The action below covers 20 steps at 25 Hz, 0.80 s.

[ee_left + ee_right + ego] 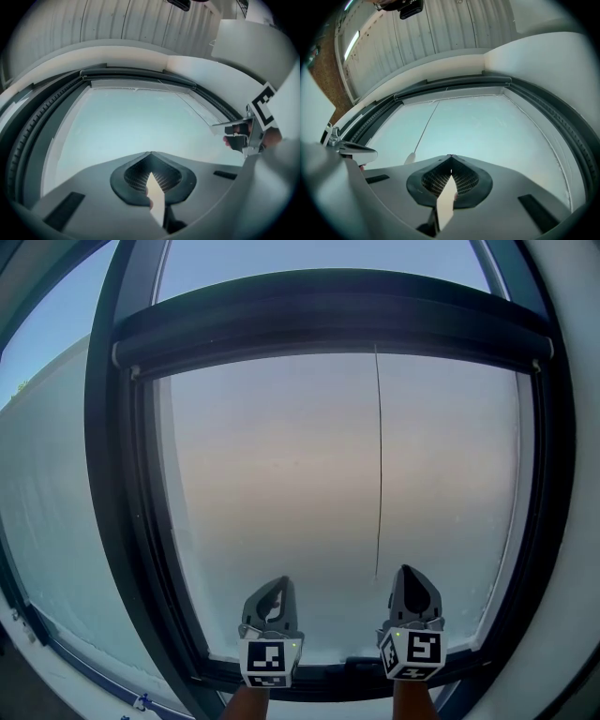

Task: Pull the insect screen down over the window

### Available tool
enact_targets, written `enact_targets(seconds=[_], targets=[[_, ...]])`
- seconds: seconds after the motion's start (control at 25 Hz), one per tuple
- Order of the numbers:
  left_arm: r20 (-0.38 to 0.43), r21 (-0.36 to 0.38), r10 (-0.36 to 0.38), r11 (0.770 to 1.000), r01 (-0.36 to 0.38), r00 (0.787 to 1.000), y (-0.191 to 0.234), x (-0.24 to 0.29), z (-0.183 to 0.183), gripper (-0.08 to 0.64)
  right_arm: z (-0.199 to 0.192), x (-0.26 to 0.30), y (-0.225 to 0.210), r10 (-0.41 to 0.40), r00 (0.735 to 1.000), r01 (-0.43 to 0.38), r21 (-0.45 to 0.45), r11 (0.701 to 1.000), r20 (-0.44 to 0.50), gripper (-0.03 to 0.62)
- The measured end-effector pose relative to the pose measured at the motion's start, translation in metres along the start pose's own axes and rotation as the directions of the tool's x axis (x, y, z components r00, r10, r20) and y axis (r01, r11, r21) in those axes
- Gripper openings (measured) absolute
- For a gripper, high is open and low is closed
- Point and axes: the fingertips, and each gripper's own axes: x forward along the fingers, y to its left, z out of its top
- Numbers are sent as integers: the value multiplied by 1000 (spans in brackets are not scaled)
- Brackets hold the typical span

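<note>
Left gripper (274, 589) and right gripper (412, 577): logged at lower centre of the head view, side by side but apart, tips pointed up toward the pane. Both shut, with jaws pressed tip to tip and nothing between them, as confirmed in each gripper view. Touched nothing.

Insect screen (328, 326): seen only as a dark, wound-up roll across the upper part of the head view, well above both grippers. Judged not yet drawn. No mesh made out over the glass (272, 474); not ruled out, given the pale sky behind.

Pull cord (379, 456): hung straight down from the roll, right of centre, and ended just above and left of the right gripper. Carried a small pale toggle (408, 158) at its lower end, noted left of centre in the right gripper view.

Window frame (117, 521): dark, ran down both sides of the pane.

Handling, estimated:
- Mesh taken as light, soft and easily snagged or torn; not to be pinched directly.
- Cord thin and probably slick, likely to slide through smooth pads; best gripped just above the toggle, with the toggle as a stop.
- Roll probably sprung, so expected to resist and to snap back on release.
- Called for a steady, straight pull toward the lower edge of the frame.
</note>
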Motion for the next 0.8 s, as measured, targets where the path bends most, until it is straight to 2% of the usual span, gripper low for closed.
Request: enact_targets(seconds=[0.16, 0.36, 0.52, 0.64, 0.8], targets=[[62, -63, 11, 998, -7, 998, 14, 16, 33, -3, 27, 19, -4, -11, 999, 11, 9, 1000, 37, 3], [92, -115, 90, 990, -80, 992, 39, 42, 72, -3, 69, 36, -15, -62, 989, 53, 71, 996, 134, 3], [131, -148, 114, 984, -94, 985, 58, 56, 106, -3, 105, 54, -11, -49, 982, 42, 47, 998, 181, 3], [170, -116, 121, 988, -102, 978, 70, 61, 133, -3, 136, 66, -7, -35, 974, 37, -7, 999, 225, 3], [209, -1, 107, 994, -110, 972, 75, 69, 168, -3, 181, 77, -2, -12, 958, 48, -119, 992, 287, 3]])
